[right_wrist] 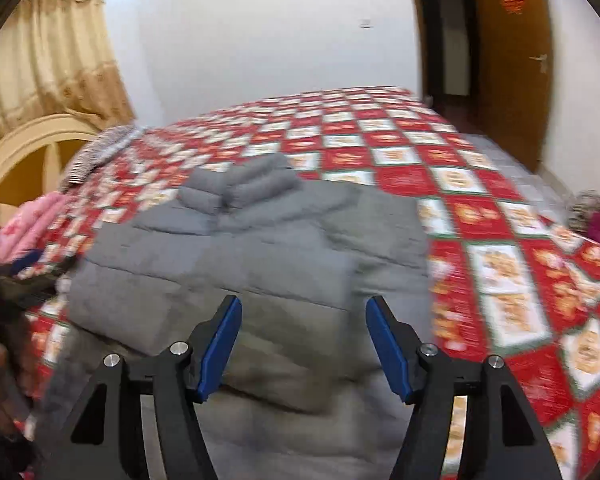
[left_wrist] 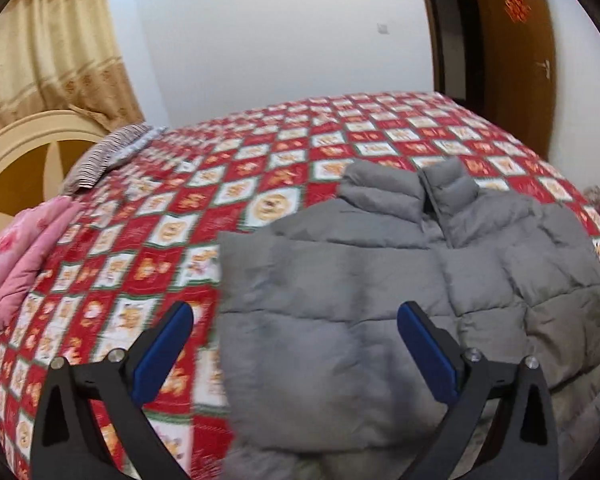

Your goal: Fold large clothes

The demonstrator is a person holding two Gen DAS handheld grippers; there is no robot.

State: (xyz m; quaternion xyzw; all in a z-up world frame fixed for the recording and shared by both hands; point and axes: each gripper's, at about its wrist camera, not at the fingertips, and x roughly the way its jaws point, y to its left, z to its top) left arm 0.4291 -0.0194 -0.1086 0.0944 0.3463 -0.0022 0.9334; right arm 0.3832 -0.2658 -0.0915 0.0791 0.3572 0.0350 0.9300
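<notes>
A grey puffer jacket (left_wrist: 400, 280) is laid flat on the red patterned quilt (left_wrist: 180, 220), collar toward the far edge, near a pink cushion (left_wrist: 24, 256) at the headboard side. The left gripper (left_wrist: 295, 334) is held above the jacket, jaws spread wide, nothing between them. The right gripper (right_wrist: 304, 332) is likewise held apart and empty over the hem.
</notes>
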